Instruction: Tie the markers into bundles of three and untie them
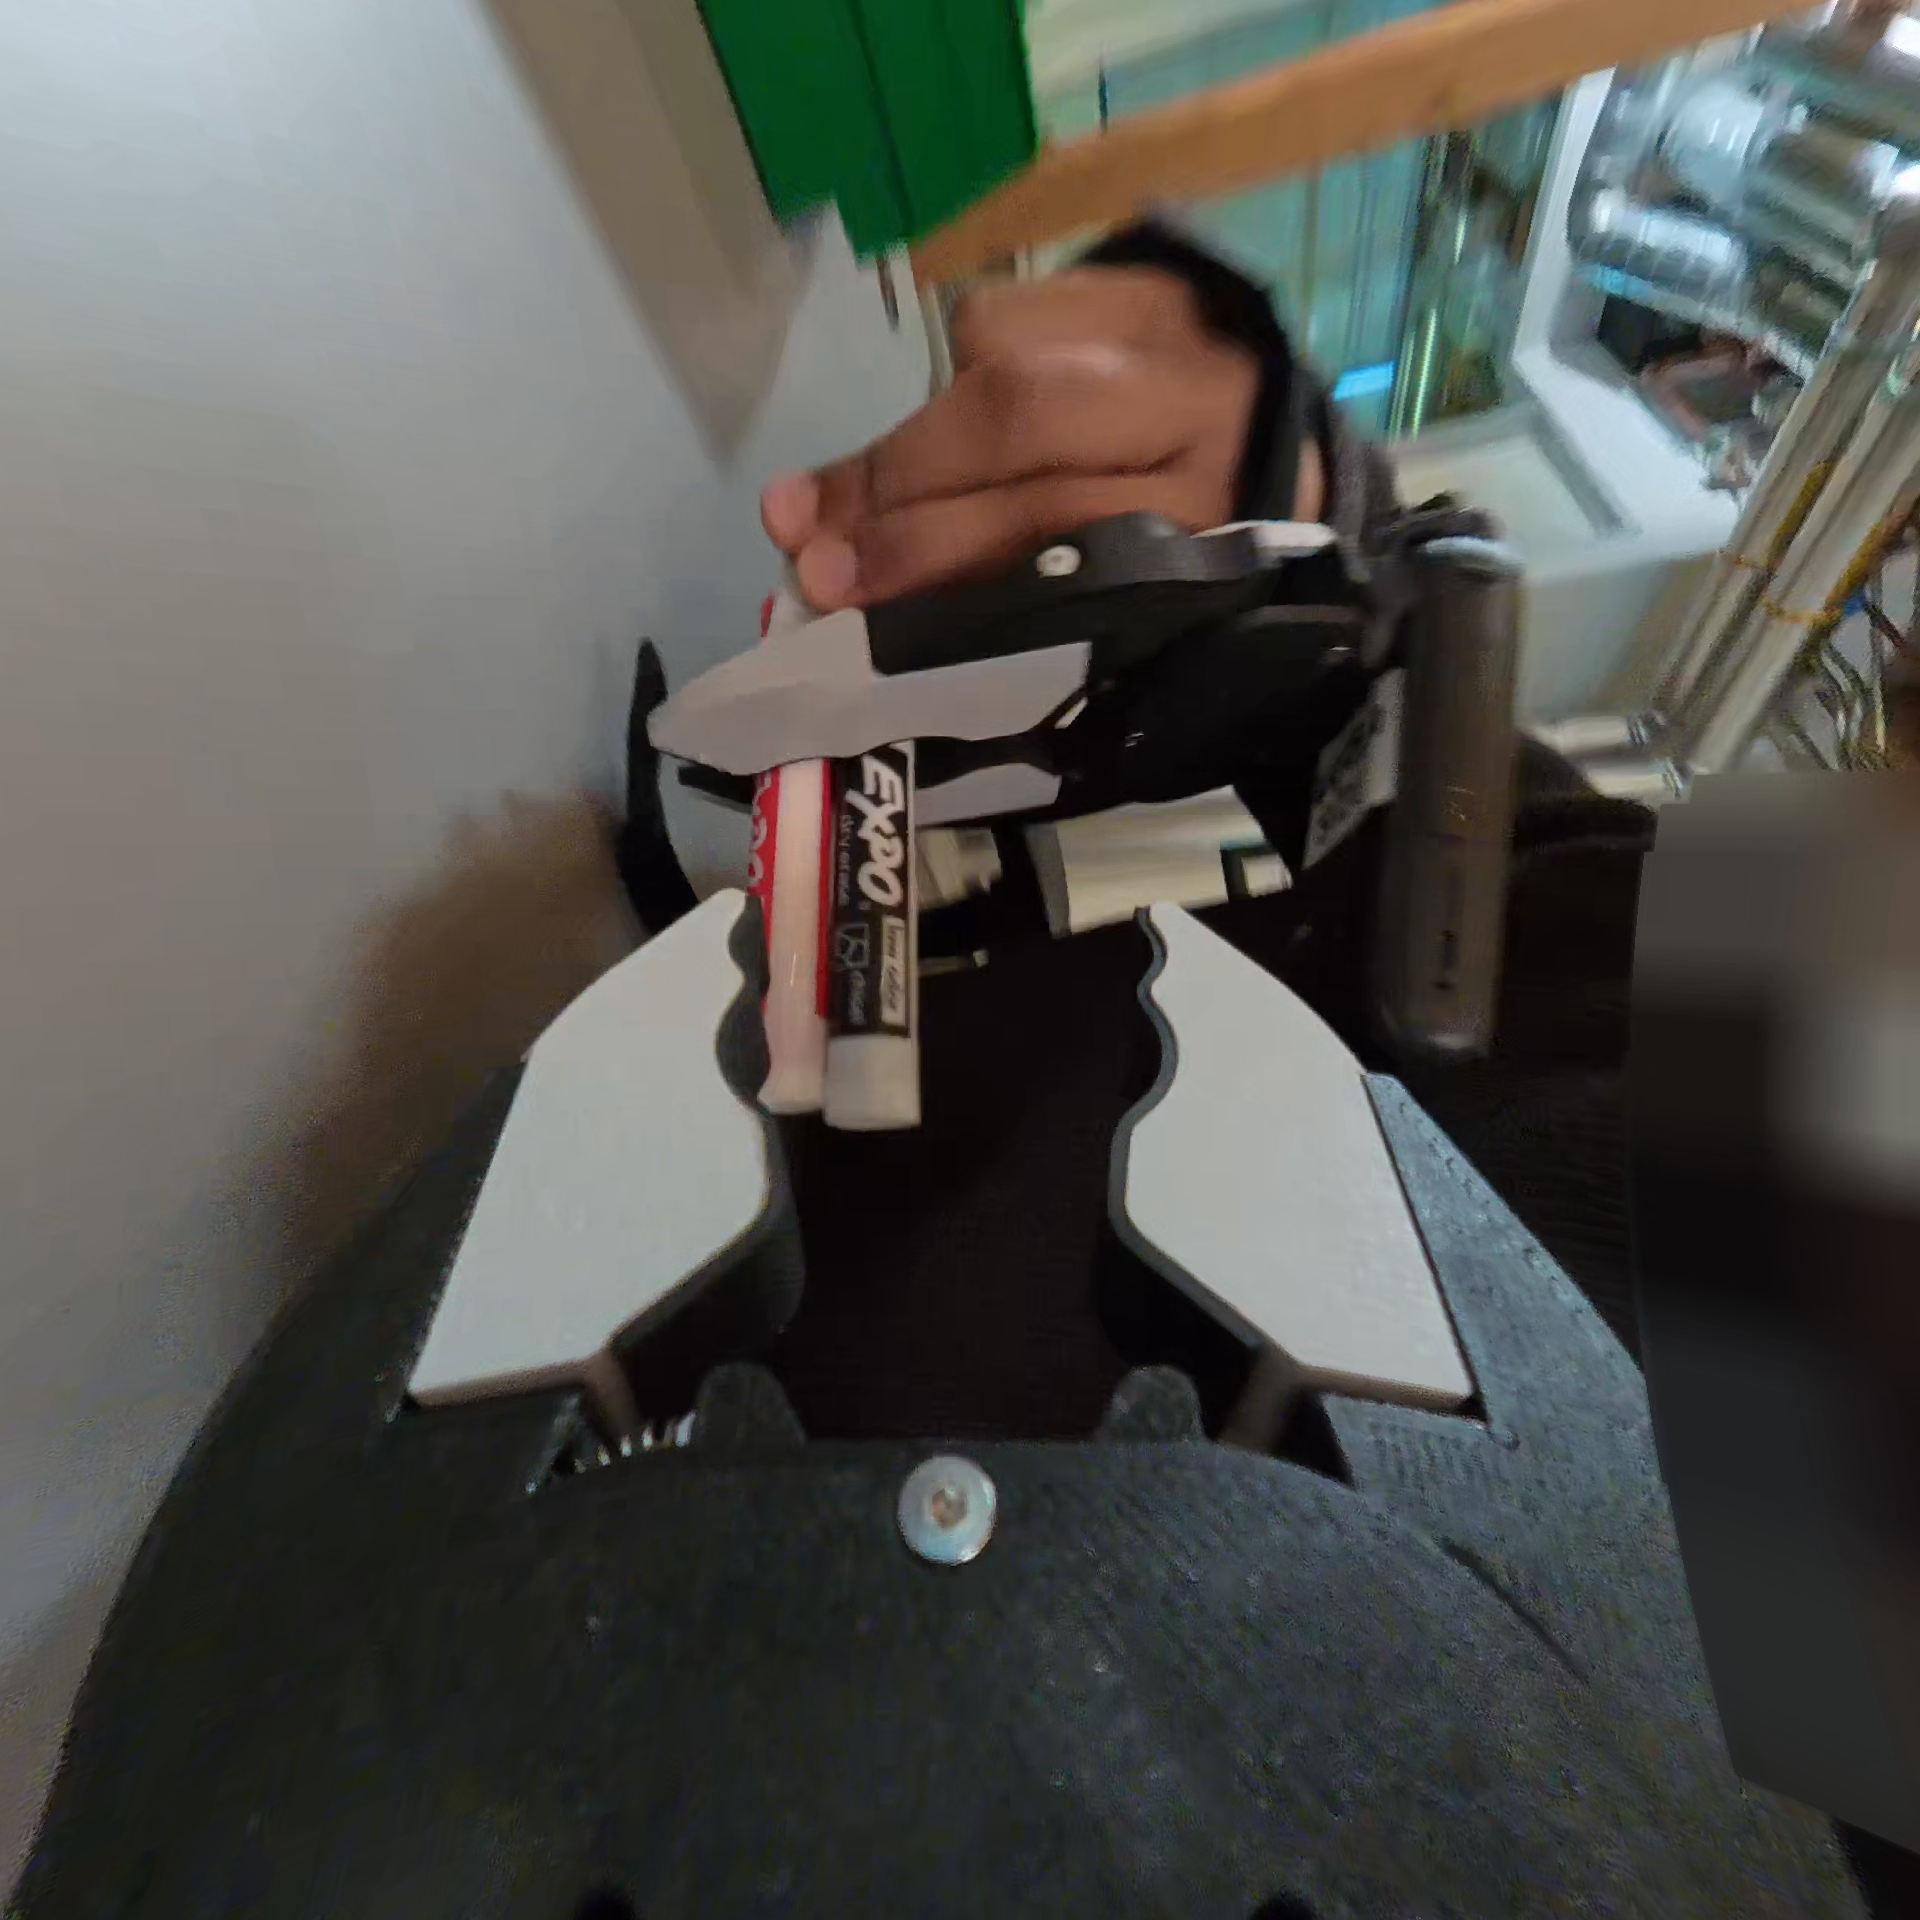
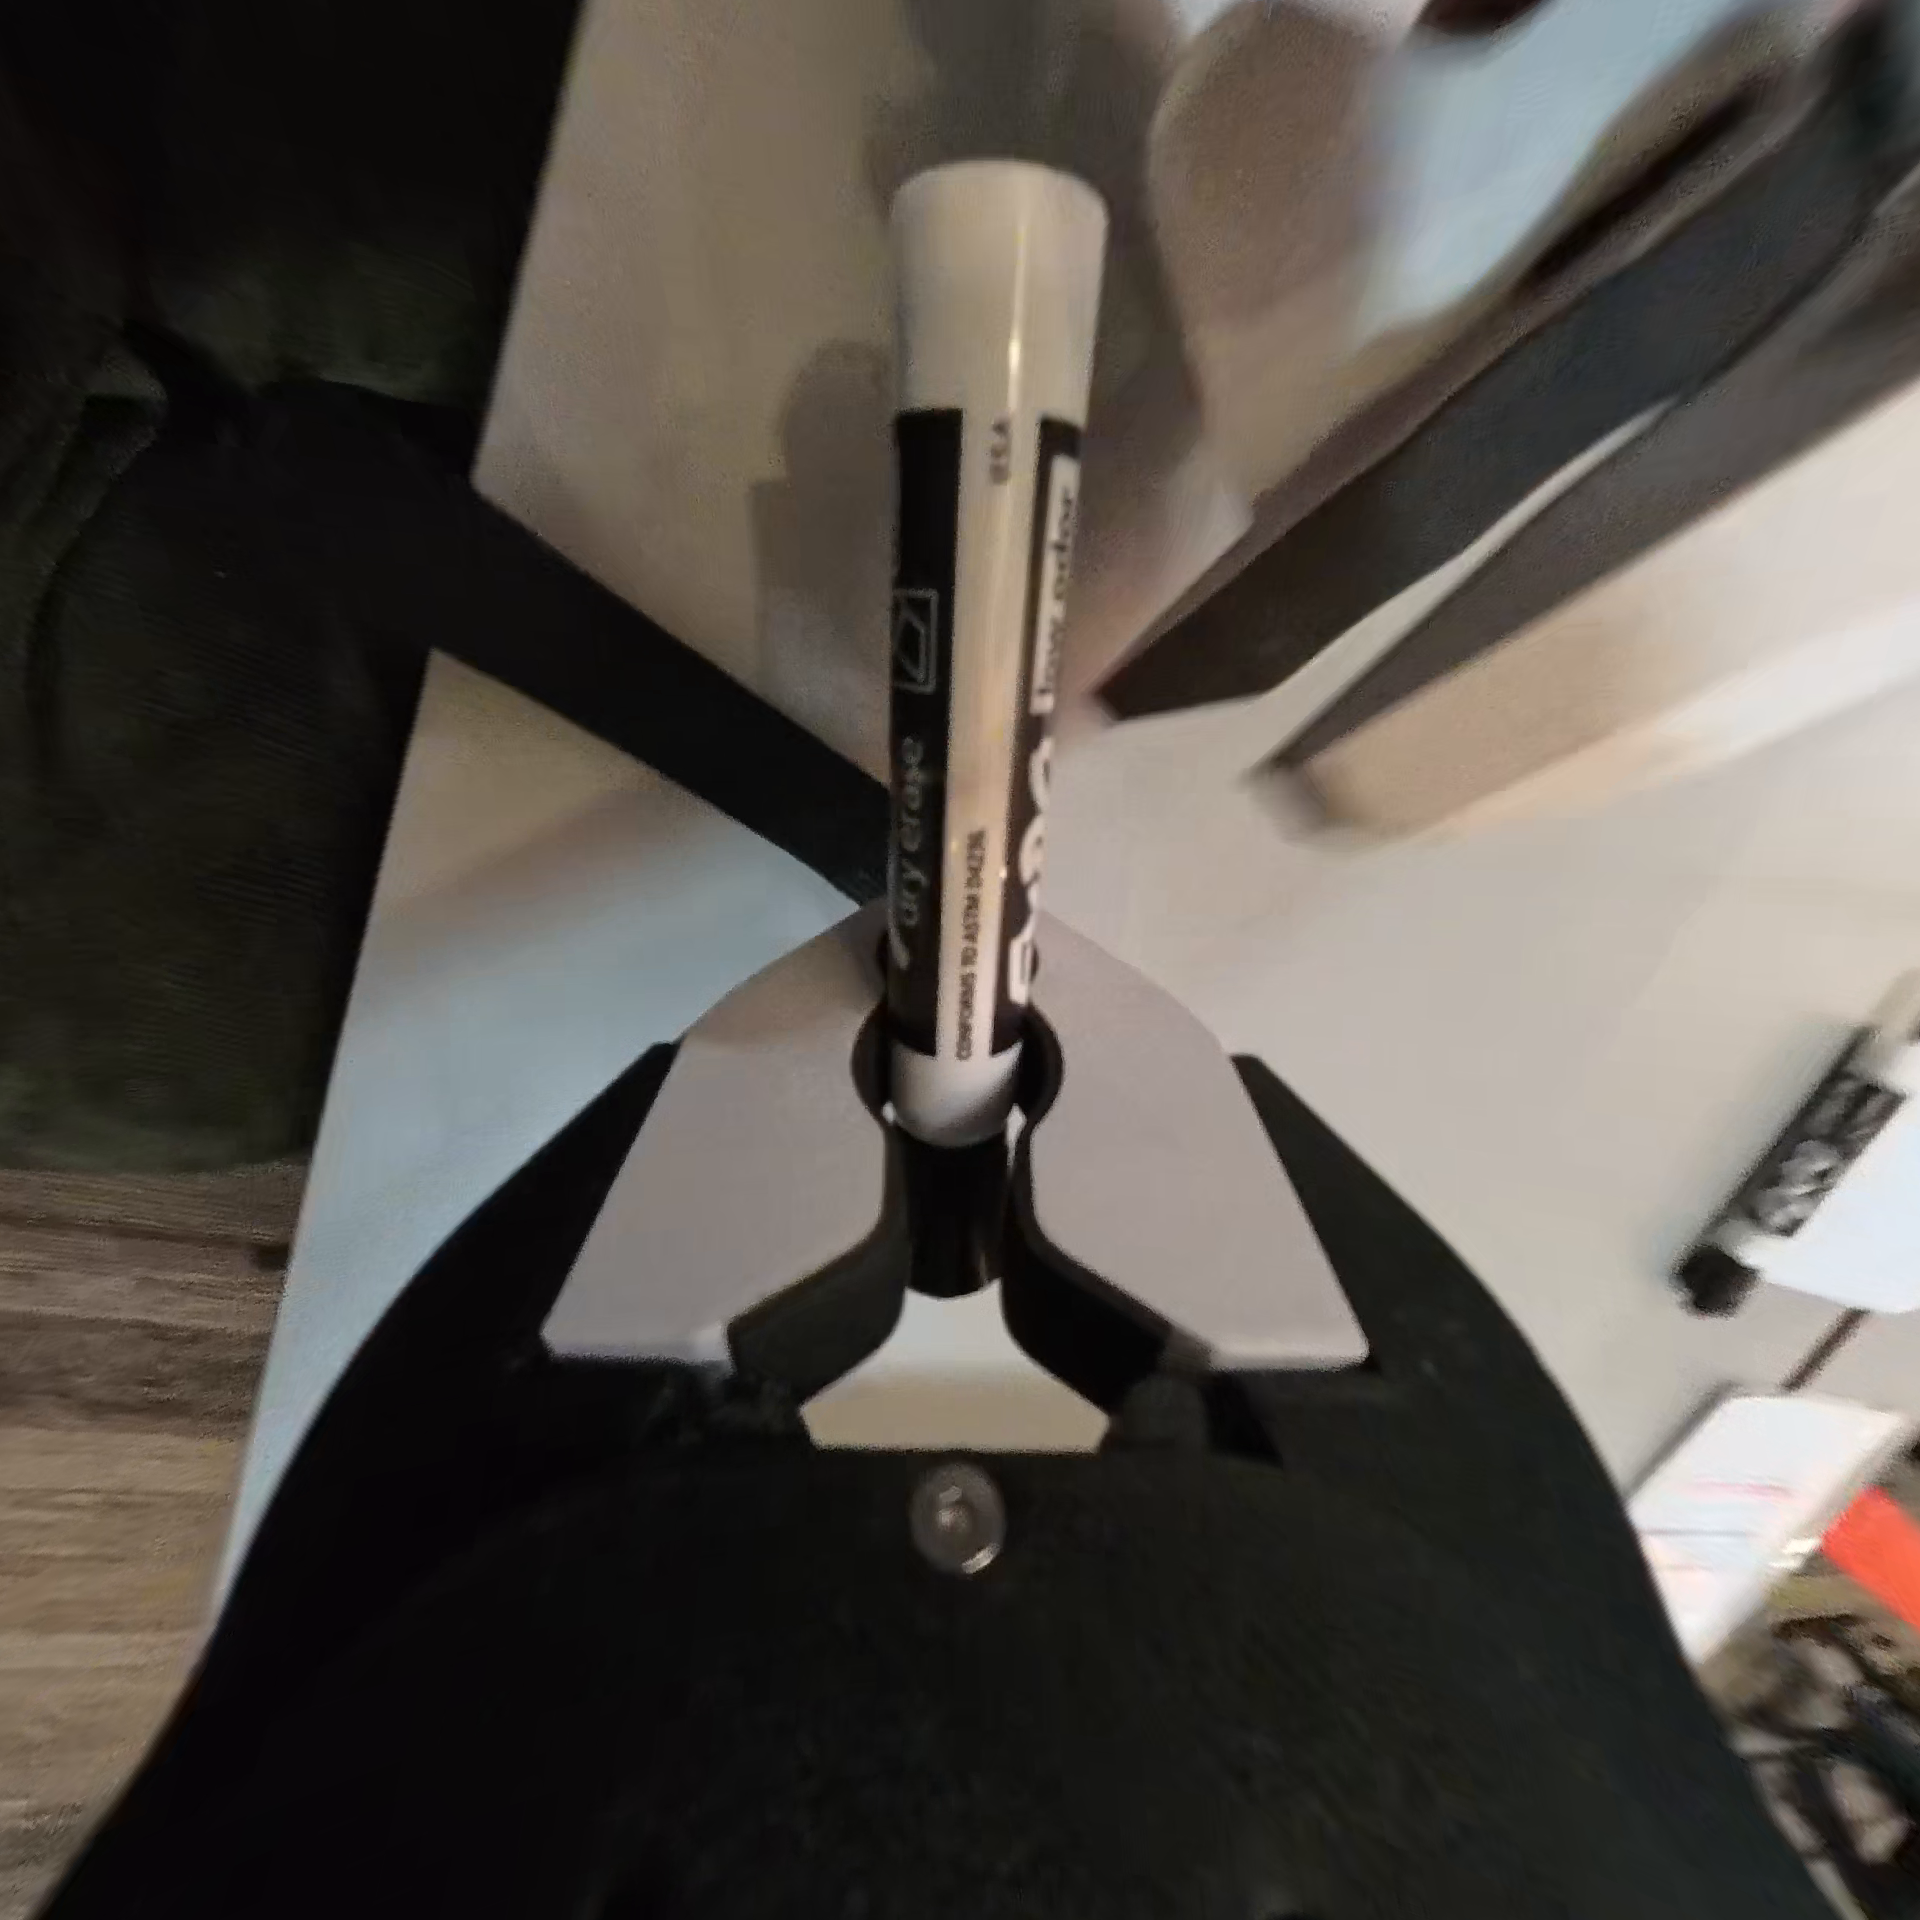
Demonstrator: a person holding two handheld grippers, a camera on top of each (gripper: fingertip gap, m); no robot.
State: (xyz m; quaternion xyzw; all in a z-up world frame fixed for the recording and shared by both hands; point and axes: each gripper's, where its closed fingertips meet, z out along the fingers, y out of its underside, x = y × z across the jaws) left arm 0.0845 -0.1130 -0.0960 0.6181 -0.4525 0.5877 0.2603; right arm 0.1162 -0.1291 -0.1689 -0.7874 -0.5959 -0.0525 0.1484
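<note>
Between right gripper (image 2: 961, 1039) jaws: black marker (image 2: 982, 623), clamped; left gripper (image 1: 940, 1039) jaws wide, empty.

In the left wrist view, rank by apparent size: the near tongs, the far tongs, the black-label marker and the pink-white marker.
1. Near left tongs, largest, though closest to the camera.
2. Far right tongs.
3. Black-label marker.
4. Pink-white marker, thinner; part of each marker is hidden, so this order is unsure.

Printed labels on marker (image 2: 982, 665) barrels
</note>
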